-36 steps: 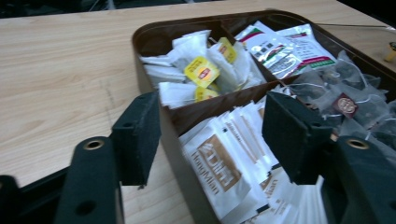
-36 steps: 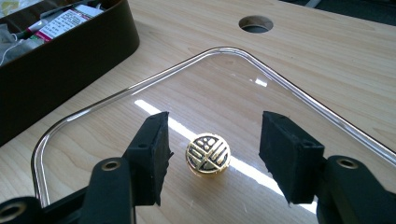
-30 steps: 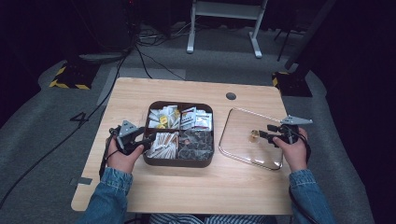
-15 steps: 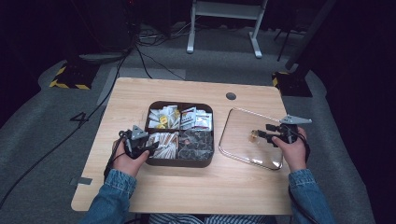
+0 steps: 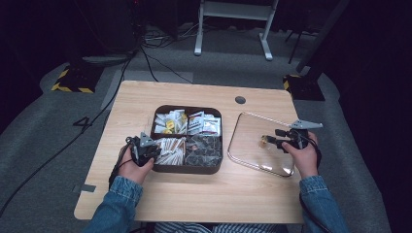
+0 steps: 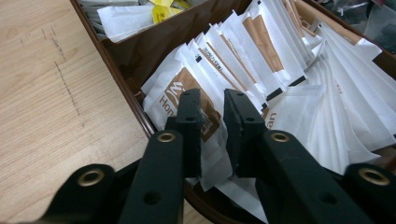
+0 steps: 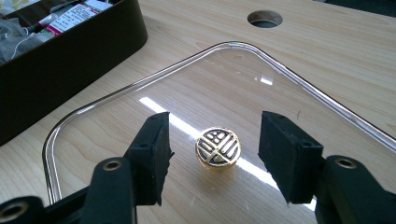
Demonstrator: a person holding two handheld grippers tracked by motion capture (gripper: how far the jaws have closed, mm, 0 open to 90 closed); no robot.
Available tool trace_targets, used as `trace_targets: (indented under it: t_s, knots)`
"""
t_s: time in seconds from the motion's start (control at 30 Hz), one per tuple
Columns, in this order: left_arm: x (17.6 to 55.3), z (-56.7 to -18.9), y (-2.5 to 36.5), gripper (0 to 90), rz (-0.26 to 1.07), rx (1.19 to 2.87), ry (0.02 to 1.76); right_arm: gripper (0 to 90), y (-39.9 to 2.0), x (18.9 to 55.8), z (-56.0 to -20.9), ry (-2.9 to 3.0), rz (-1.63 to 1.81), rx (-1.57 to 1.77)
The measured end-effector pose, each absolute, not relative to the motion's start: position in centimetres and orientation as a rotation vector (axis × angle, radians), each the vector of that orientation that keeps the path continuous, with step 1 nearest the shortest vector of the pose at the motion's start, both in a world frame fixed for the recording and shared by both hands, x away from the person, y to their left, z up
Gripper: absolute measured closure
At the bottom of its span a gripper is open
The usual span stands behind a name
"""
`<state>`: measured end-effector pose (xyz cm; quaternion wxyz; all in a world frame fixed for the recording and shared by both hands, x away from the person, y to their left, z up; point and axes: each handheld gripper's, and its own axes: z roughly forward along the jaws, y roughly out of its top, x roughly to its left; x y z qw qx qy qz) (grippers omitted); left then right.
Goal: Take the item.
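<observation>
The left hand-held gripper [image 6: 212, 112] has been moving from the counter's [image 5: 145, 102] edge in over the near-left compartment of the brown tray [image 5: 187, 170], at centre-left of the high view, and its jaws have just been closing: they are nearly together now around the edge of a white-and-brown sachet [image 6: 187, 100], so a pick-up seems to be starting. The right hand-held gripper [image 7: 212, 144] is hovering half open, touching nothing, astride the gold knob [image 7: 217, 147] of the glass lid [image 5: 252, 131] lying at centre-right.
</observation>
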<state>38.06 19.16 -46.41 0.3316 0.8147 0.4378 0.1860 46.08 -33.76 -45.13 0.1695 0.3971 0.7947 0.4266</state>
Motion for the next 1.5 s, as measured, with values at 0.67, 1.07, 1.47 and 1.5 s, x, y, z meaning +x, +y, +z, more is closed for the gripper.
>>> trace_targets:
  t_s: [0.67,1.07,1.47,1.5]
  knots:
    - [37.4,-44.8,21.1,89.9,0.415,1.959,1.136,44.2,-33.6,46.3,-45.4,2.270,1.210,1.134]
    - [36.1,-42.8,20.7,89.9,0.420,1.866,1.052,44.4,-33.1,46.5,-45.3,2.285,1.208,1.115]
    - [35.1,-41.4,19.1,89.9,0.381,1.854,0.944,44.3,-33.1,46.5,-45.3,2.284,1.205,1.115]
    - [35.0,-41.3,18.9,89.9,0.383,1.855,0.935,44.3,-33.1,46.5,-45.4,2.284,1.205,1.113]
